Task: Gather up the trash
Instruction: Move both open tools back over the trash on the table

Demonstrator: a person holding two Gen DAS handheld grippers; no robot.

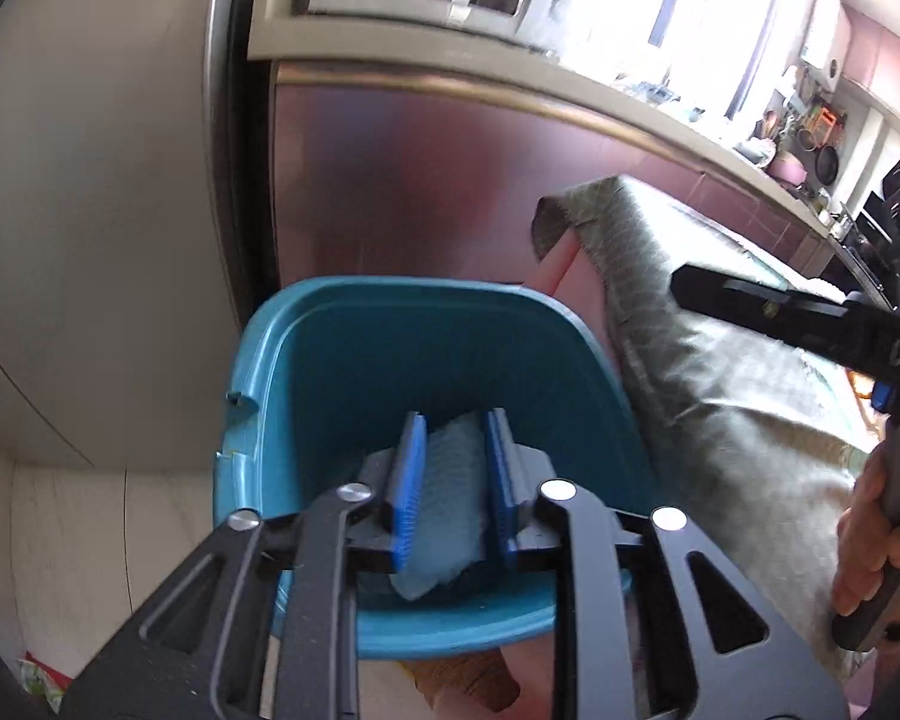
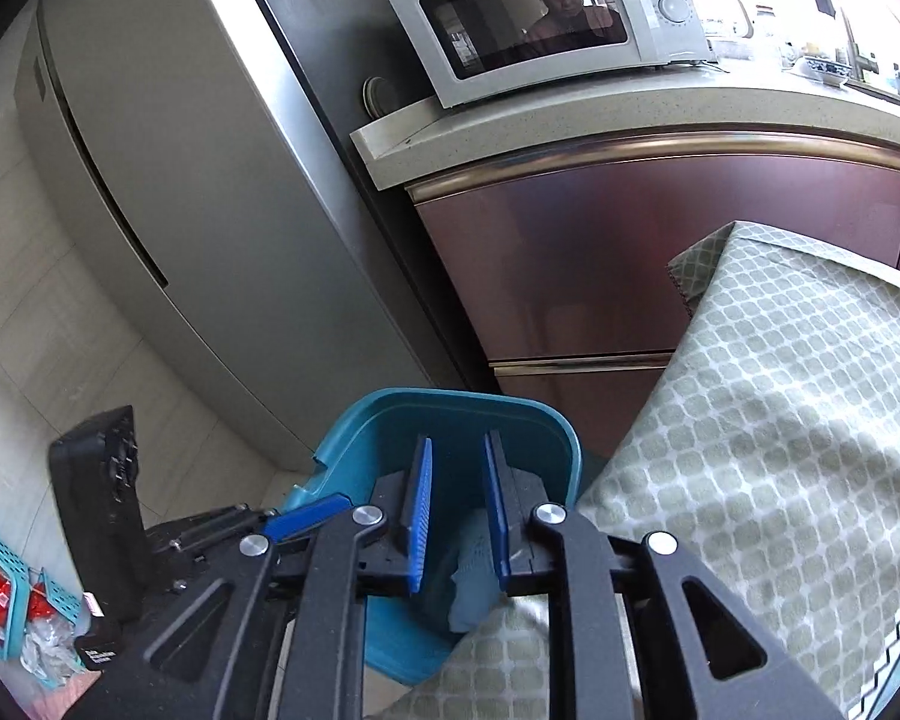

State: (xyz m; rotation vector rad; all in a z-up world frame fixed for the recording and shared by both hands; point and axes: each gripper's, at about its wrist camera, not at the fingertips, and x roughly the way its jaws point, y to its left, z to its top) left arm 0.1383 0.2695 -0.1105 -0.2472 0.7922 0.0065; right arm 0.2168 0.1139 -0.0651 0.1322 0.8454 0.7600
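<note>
A teal bin [image 1: 390, 294] stands on the floor against the table's corner. A crumpled pale tissue [image 1: 453, 492] lies inside it. My left gripper [image 1: 456, 426] hangs over the bin's mouth with its blue pads apart. The tissue shows through the gap and looks to lie below the pads. In the right wrist view my right gripper [image 2: 459, 444] points into the same bin [image 2: 450, 402], jaws apart with nothing between them, the tissue [image 2: 471, 570] beneath. One blue pad [image 2: 306, 522] of the left gripper shows at the left. A hand [image 1: 870, 540] grips the right tool's handle.
A table under a green patterned cloth [image 2: 780, 420] crowds the bin's right side. Behind the bin stand red cabinet fronts [image 2: 630, 270], and a grey fridge [image 2: 180, 180] to the left. A microwave [image 2: 546, 18] sits on the counter. A teal basket with red packets [image 2: 6, 594] is on the floor.
</note>
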